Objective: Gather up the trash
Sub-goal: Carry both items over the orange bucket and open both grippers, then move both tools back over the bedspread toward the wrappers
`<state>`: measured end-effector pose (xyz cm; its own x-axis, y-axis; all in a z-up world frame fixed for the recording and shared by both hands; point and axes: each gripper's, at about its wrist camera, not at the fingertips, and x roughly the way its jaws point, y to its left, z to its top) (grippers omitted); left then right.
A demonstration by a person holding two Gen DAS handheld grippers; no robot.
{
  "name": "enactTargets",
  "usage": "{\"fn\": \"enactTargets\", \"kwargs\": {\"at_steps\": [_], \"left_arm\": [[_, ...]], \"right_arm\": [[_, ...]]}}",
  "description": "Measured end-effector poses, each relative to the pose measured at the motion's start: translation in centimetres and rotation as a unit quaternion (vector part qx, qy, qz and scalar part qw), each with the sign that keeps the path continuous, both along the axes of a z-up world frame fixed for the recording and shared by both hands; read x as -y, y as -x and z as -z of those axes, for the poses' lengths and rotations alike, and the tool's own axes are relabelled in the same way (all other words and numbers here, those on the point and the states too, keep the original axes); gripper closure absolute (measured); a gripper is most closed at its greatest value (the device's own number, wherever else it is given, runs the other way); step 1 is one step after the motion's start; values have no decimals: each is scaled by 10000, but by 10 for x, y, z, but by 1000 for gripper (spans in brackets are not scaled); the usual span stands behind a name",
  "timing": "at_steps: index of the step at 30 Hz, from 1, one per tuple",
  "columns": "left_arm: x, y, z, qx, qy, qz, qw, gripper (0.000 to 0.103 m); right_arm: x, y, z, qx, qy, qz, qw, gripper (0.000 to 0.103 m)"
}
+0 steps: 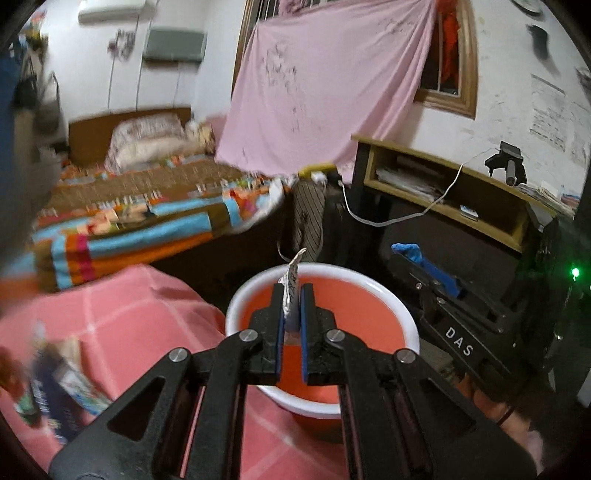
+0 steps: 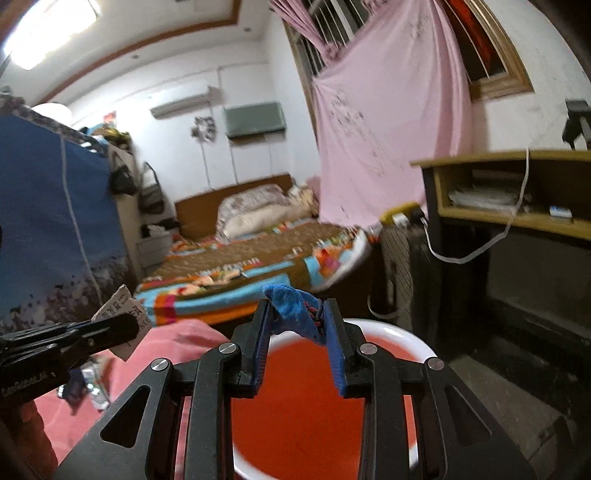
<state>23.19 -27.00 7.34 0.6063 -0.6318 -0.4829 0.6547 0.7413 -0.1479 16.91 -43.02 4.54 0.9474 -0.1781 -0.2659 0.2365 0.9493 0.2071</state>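
A bed (image 1: 147, 206) with a striped, many-coloured cover fills the far side of the room in both views, below a pink sheet (image 1: 325, 81) hung over the window. Only the right wrist view takes in the ceiling light (image 2: 51, 33) and a tall blue-covered wardrobe (image 2: 48, 214) at its left edge. A wooden desk shelf (image 1: 447, 184) stands to the right, with a white cable hanging from it. A pink checked cloth (image 1: 122, 314) covers the near surface; the left wrist view shows blurred litter (image 1: 55, 384) lying on it. A red basin with a white rim (image 1: 399, 306) sits beside that cloth, beneath both grippers. The left gripper (image 1: 291, 314) has its fingers pressed together on a printed paper scrap (image 1: 291, 284) above the basin; the right wrist view shows that scrap side-on. The right gripper (image 2: 297, 328) has its fingers pinching a crumpled blue cloth (image 2: 291, 302) over the basin, and appears from the side in the left wrist view.
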Motion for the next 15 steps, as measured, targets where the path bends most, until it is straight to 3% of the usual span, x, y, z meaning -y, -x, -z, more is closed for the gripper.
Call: {"fn": "enactTargets", "kwargs": {"at_steps": [4, 15], "left_arm": [[13, -17, 14, -683, 19, 10, 9977, 103], [27, -34, 39, -1414, -159, -198, 9896, 103]], "right_arm": [[7, 0, 10, -232, -127, 21, 9996, 75], [9, -8, 24, -713, -367, -13, 9968, 73]]}}
